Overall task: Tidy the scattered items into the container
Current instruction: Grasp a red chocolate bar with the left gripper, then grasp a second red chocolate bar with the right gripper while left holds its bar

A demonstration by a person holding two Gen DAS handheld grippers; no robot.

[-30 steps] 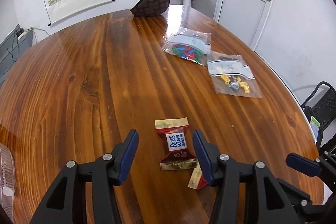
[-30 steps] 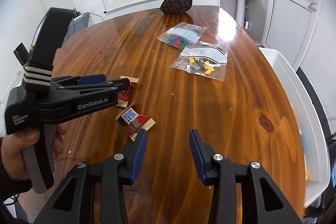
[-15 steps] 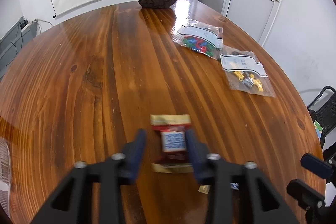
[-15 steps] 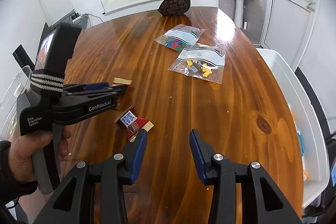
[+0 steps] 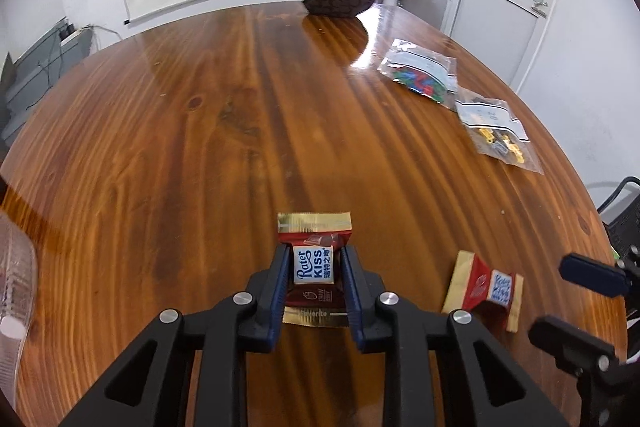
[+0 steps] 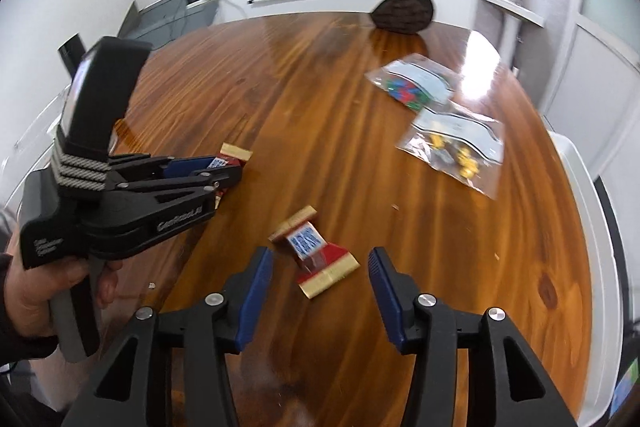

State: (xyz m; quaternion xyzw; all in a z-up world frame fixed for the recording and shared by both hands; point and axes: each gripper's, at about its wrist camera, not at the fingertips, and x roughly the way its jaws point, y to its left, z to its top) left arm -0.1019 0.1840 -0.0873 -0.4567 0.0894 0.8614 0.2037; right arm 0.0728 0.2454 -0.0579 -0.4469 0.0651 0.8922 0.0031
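Left gripper (image 5: 314, 273) is clamping candy 1 (image 5: 314, 265) by its sides, both blue pads touching the wrapper; whether it's resting on the table (image 5: 200, 147) or lifted is unclear. Right gripper (image 6: 320, 281) is hanging wide open, jaws straddling candy 2 (image 6: 314, 253) without touching it; that candy is lying flat on the wood. Farther out, 2 zip bags are sitting side by side near the right edge: yellow-parts bag (image 6: 454, 151), then colored-parts bag (image 6: 414, 85). White bin (image 6: 592, 227) is sitting past the table's right rim.
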